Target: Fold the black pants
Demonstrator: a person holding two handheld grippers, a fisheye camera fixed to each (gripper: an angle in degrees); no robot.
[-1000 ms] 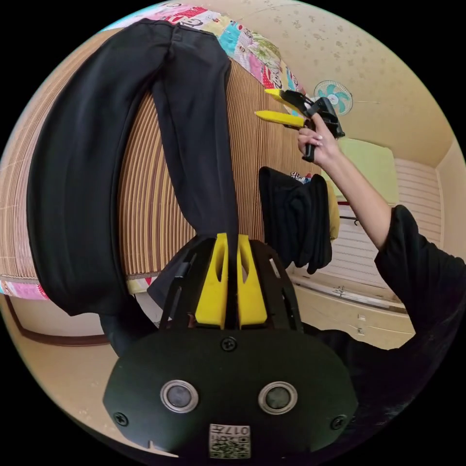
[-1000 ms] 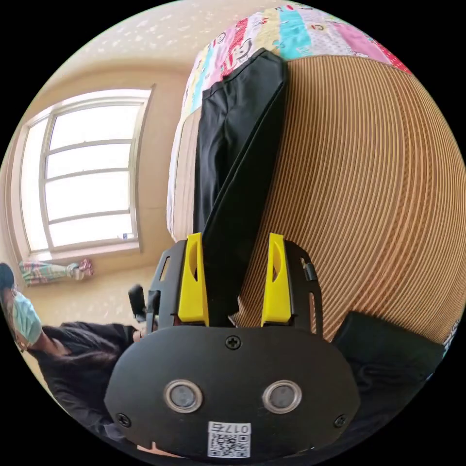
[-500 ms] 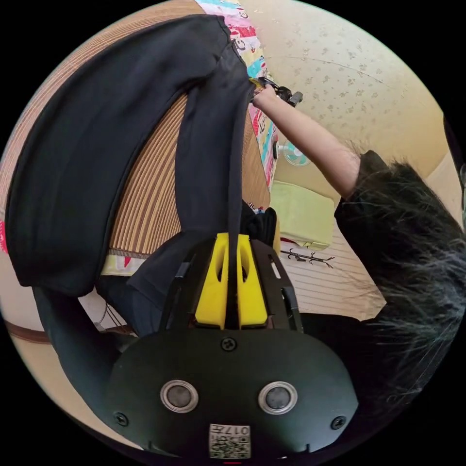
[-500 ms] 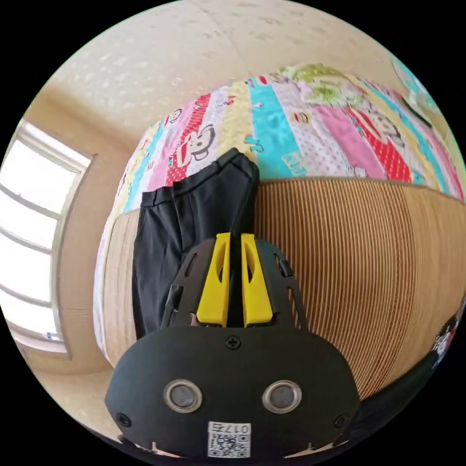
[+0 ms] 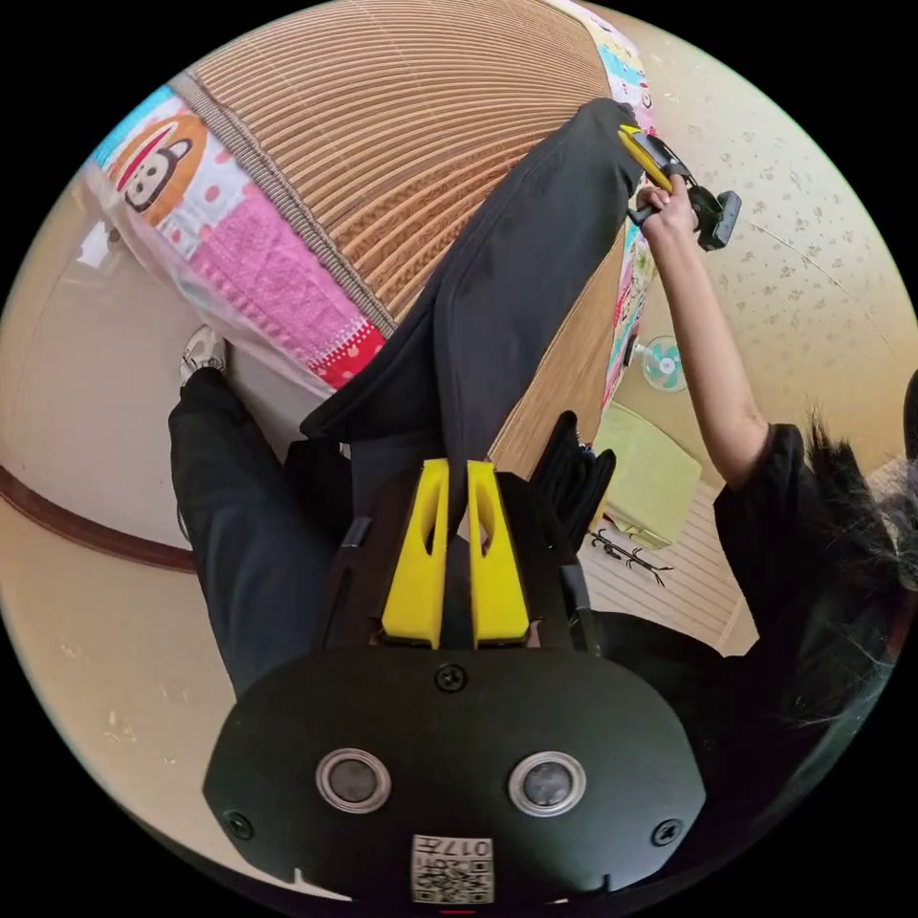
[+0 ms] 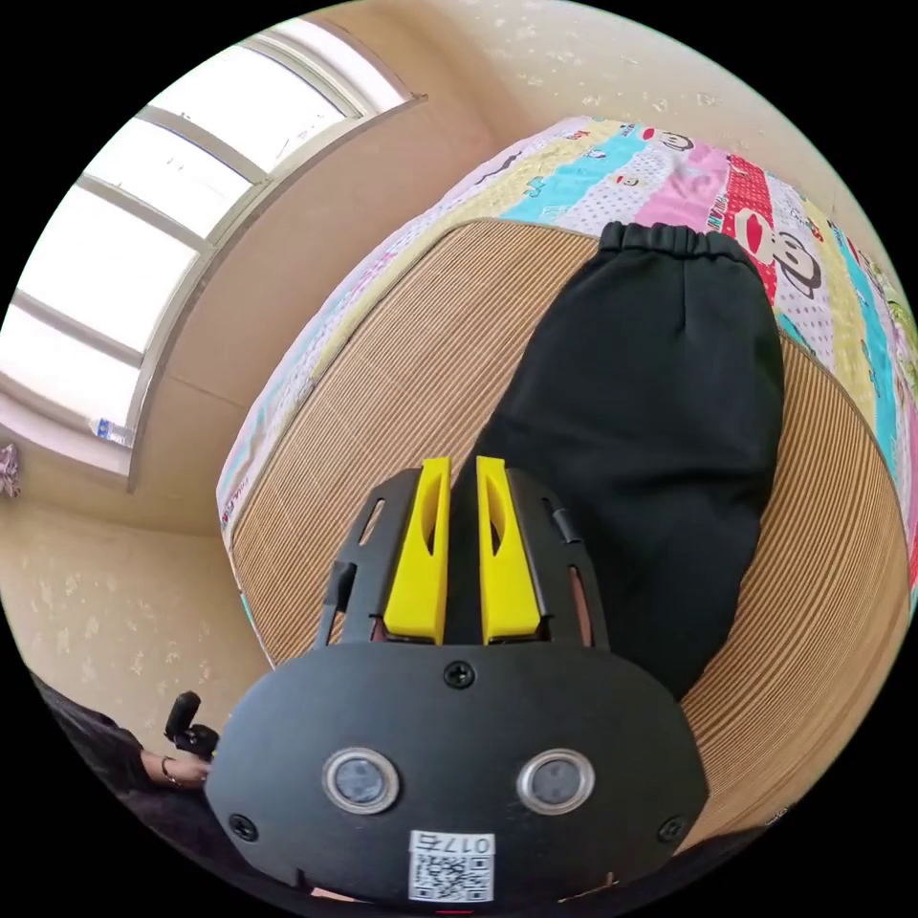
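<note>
Two yellow jaws sit close together up front in the left gripper view, and the left gripper (image 5: 457, 478) has black fabric pinched between them: that's the black pants (image 5: 507, 287), clamped at the near end. From there the cloth runs away across the ribbed bamboo mat (image 5: 402, 143) on the bed, with part of it hanging off the bed's edge. Beside the mat, the cartoon-print quilt (image 5: 258, 277) shows along the bed's side. At the far end of the pants, the right gripper (image 5: 643, 158) is in a hand (image 5: 665, 206), its yellow jaw right at the fabric's edge.

Over to the right gripper view: the right gripper (image 6: 463, 478) has its jaws narrow, dark cloth pressed in the slim gap between them. Beyond it the black pants (image 6: 660, 402) lie on the mat, elastic waistband (image 6: 669, 239) at the far end, touching the quilt. Farther off, a bright window (image 6: 143, 220).
</note>
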